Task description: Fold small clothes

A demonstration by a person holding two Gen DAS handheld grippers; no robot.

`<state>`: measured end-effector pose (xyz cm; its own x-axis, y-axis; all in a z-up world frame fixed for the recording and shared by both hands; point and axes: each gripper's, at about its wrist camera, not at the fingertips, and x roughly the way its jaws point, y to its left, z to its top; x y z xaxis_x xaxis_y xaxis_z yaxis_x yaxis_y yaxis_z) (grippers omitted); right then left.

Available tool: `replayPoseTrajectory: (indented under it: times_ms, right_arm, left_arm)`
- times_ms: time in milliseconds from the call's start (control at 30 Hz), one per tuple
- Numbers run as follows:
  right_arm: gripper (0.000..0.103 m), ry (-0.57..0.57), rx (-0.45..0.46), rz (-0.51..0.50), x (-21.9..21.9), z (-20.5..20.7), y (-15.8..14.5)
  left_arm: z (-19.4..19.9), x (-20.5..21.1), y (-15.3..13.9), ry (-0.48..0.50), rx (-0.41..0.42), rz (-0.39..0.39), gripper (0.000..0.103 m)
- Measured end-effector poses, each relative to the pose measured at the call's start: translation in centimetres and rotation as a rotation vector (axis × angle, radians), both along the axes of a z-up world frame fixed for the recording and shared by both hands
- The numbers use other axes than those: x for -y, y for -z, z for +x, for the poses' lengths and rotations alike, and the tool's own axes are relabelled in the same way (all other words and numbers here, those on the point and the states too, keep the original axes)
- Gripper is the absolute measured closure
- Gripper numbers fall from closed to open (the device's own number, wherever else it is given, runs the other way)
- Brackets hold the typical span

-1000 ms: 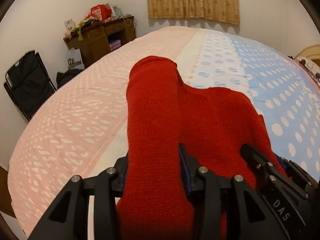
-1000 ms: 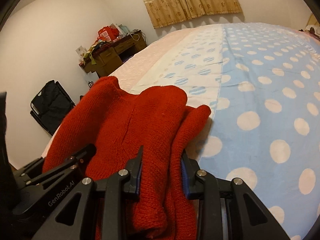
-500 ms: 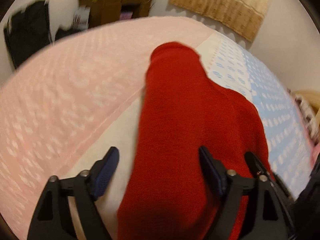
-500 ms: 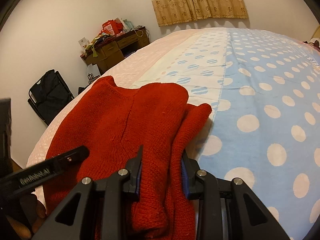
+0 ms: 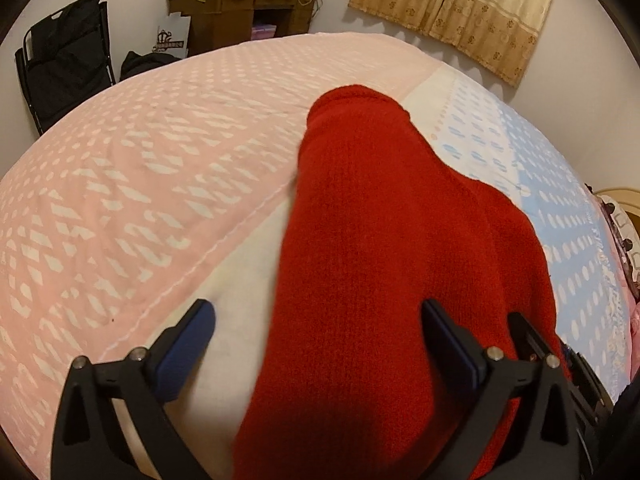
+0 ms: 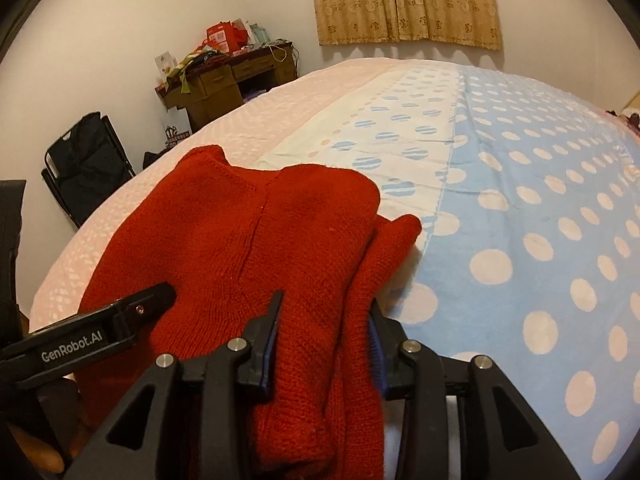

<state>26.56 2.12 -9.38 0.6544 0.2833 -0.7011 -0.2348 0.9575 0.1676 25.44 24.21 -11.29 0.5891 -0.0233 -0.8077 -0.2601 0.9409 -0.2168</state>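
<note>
A small red knitted sweater point(image 5: 380, 220) lies on the bed cover point(image 5: 120, 200), one sleeve stretching away from me. My left gripper point(image 5: 316, 312) straddles the near part of that sleeve. Its jaws are opening and stand wide, the left pad well clear of the cloth. In the right wrist view the sweater point(image 6: 248, 232) is folded over, with a doubled edge on its right side. My right gripper point(image 6: 324, 320) has that doubled edge between its pads. Its jaws are starting to open, though the cloth still fills the gap. One left finger point(image 6: 132, 316) rests over the sweater's left part.
The bed cover point(image 6: 520, 220) is pink on the left, white in the middle and blue with white dots on the right. Beyond the bed stand a cluttered wooden desk point(image 6: 224, 80), a black folding chair point(image 6: 88, 160) and a curtain point(image 6: 404, 0).
My left gripper has let go of the red sleeve, its jaws spreading from tight on the cloth to wide. It also rolled and dipped lower. The right jaws have widened slightly.
</note>
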Motion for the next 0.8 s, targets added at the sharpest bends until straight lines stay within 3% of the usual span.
replayPoseTrajectory:
  times_ms: [133,233,300,333,400,533,633,800]
  right_arm:
    - [0.062,0.049,0.025,0.069,1.6,-1.3,-1.4]
    - [0.062,0.079,0.155,0.011,1.6,-3.8,-3.3]
    - [0.062,0.012,0.196,-0.035,0.4,-5.1,-4.2]
    - [0.067,-0.017,0.201,-0.069,-0.4,-5.5,-4.2]
    - [0.087,-0.081,0.175,-0.105,-1.7,-5.8,-3.8]
    - [0.087,-0.092,0.074,-0.100,-2.0,-5.0,-1.3]
    - [0.088,-0.092,0.081,-0.075,-1.4,-5.1,-0.8]
    - [0.088,-0.094,0.102,-0.064,-1.1,-5.2,-0.3]
  left_arm:
    - [-0.6,-0.3,-0.2,-0.007,-0.010,-0.001,0.000]
    - [-0.8,-0.5,-0.2,-0.012,-0.015,-0.010,0.000]
    - [-0.9,-0.4,-0.2,-0.014,-0.015,-0.006,0.000]
    - [-1.0,-0.5,-0.2,-0.016,-0.015,-0.005,0.000]
    - [-1.1,-0.5,-0.3,-0.018,-0.021,-0.009,0.000]
    - [-2.1,-0.7,-0.6,-0.016,-0.028,-0.028,0.000]
    - [-3.8,-0.5,-1.2,0.014,-0.018,-0.042,0.002]
    - [-7.1,0.6,-2.5,0.066,0.024,0.084,0.002]
